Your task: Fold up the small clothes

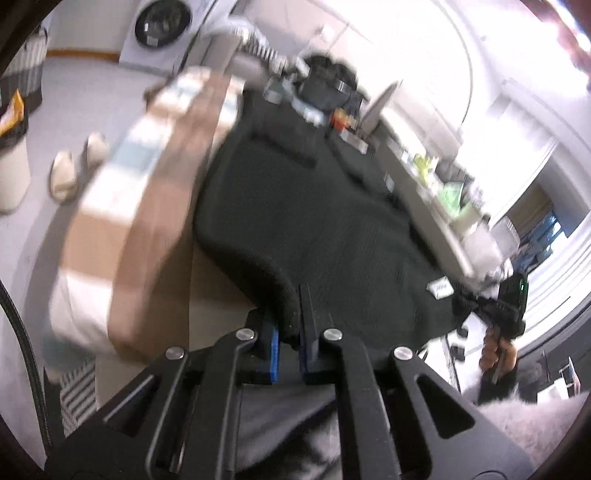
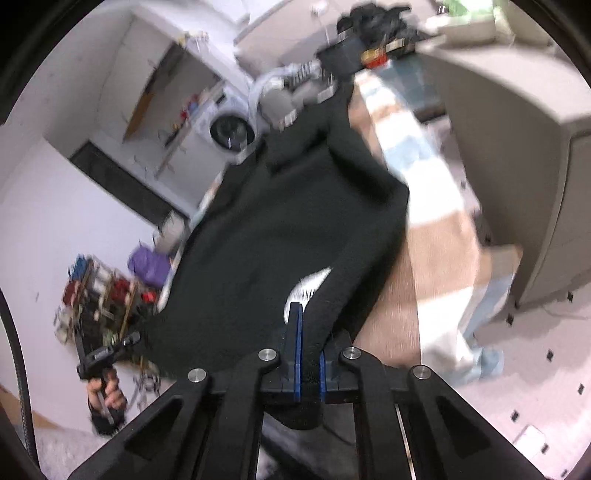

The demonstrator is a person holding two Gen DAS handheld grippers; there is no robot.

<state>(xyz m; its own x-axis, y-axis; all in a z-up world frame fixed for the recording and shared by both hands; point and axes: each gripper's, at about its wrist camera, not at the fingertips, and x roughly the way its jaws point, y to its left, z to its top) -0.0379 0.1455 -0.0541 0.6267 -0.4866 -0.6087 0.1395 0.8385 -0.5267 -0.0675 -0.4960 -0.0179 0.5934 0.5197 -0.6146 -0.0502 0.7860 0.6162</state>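
Left gripper: the left gripper [image 1: 295, 317] is pinching a curved edge of the black garment [image 1: 314, 206], the cloth caught between its blue pads.
Right gripper: the right gripper [image 2: 306, 332] is clenching another edge of the same garment [image 2: 280, 236], just below a white label [image 2: 306, 288].
Garment: it is stretching away ahead of both tools, spread over a bed.
In the way: past the garment's far end, a blurred heap of dark gear and small items [image 1: 325, 88] is sitting on the bed.
Other hand: in each wrist view the opposite tool's handle is showing off to the side, gripped by a hand [image 2: 107, 391].
Surface: a bedcover [image 1: 147, 177] checked in tan, white and pale blue is lying under the garment.
Room: a washing machine [image 1: 162, 26] is standing beyond the bed; a pair of slippers [image 1: 74, 166] is lying on the pale floor to the left; a grey cabinet [image 2: 517, 147] is standing to the right of the right tool.
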